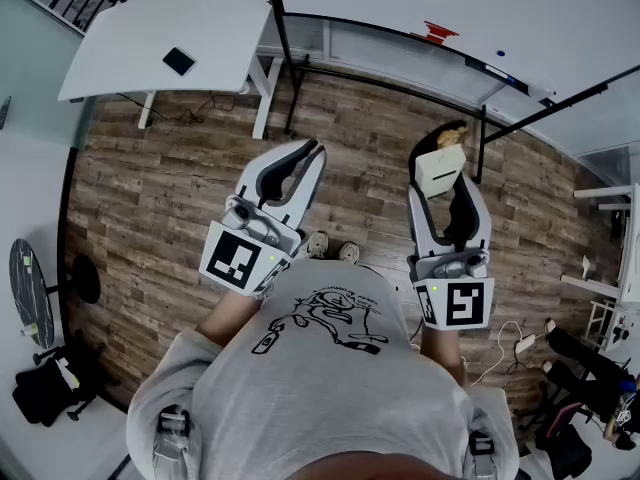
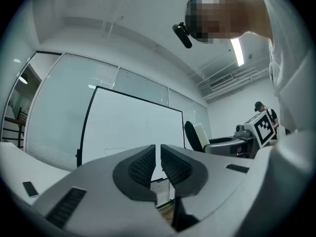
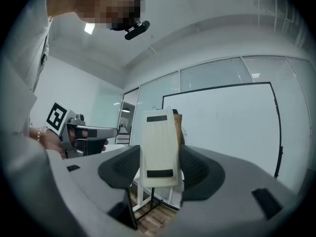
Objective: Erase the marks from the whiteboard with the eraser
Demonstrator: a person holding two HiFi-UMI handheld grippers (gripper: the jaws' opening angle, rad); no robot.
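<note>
My right gripper is shut on a cream-white eraser with a brown felt back; in the head view the eraser sticks out past the right gripper. My left gripper is shut with nothing between its jaws, and the head view shows it held level with the right one. The whiteboard stands ahead on a black-framed stand, with a faint thin line at its lower left. In the right gripper view the whiteboard fills the middle and right. Both grippers are well short of the board.
A white table with a dark flat object stands at the left. The whiteboard's tray holds a red item and markers. A black stool and bags sit at lower left, cables and clutter at lower right.
</note>
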